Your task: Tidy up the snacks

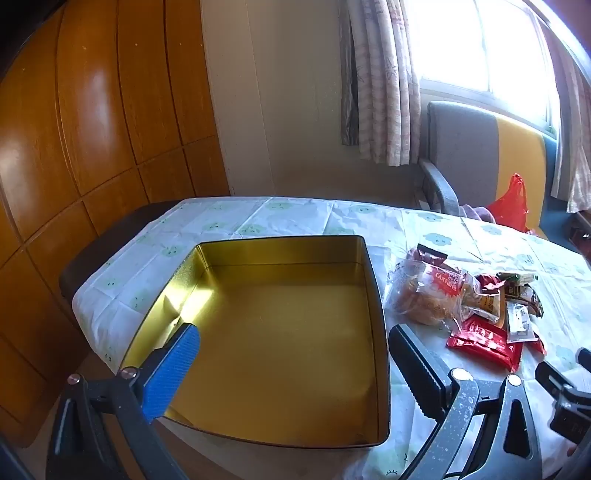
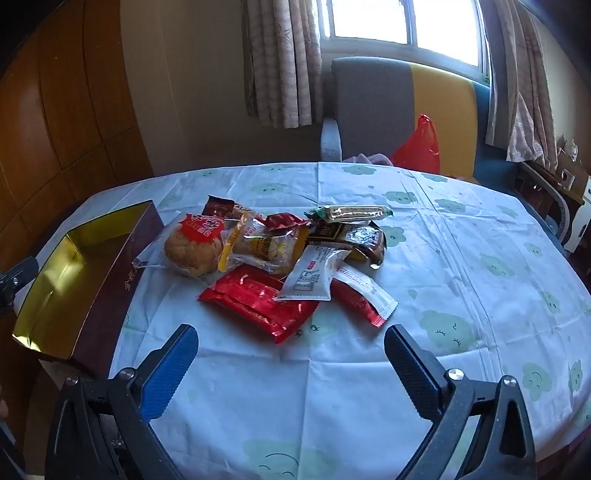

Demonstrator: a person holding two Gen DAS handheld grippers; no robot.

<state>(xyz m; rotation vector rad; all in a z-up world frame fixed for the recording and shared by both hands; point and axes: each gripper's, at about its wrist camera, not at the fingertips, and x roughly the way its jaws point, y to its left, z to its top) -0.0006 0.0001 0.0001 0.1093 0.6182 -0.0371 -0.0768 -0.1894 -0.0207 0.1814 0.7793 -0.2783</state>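
Left-wrist view shows the left tongs spread as wide as they go, with nothing between the fingers. The blue finger hangs over the near-left corner of the square tin, and the black finger lies just outside the tin's right wall, above the tablecloth. No contact with the tin can be made out. The tin is gold inside and holds nothing.

Right-wrist view has the right tongs equally wide apart and gripping nothing, poised above bare cloth just short of the heap of snacks. Nearest their tips lies a flat red packet, with a white sachet resting across its far corner. Further back sit a round cake in a clear wrapper, a yellow-edged pack, a dark brown packet and a long wafer bar at the far edge of the pile. All of them lie loose on the table, to the right of the tin and just beside it, none inside.

A pale tablecloth printed with green smiling clouds covers the table, its fold lines showing. Beyond the far edge stands a chair in grey and yellow, with a red plastic bag on its seat. Patterned curtains hang beside a bright window, and glossy wooden panelling fills the left side of the room.
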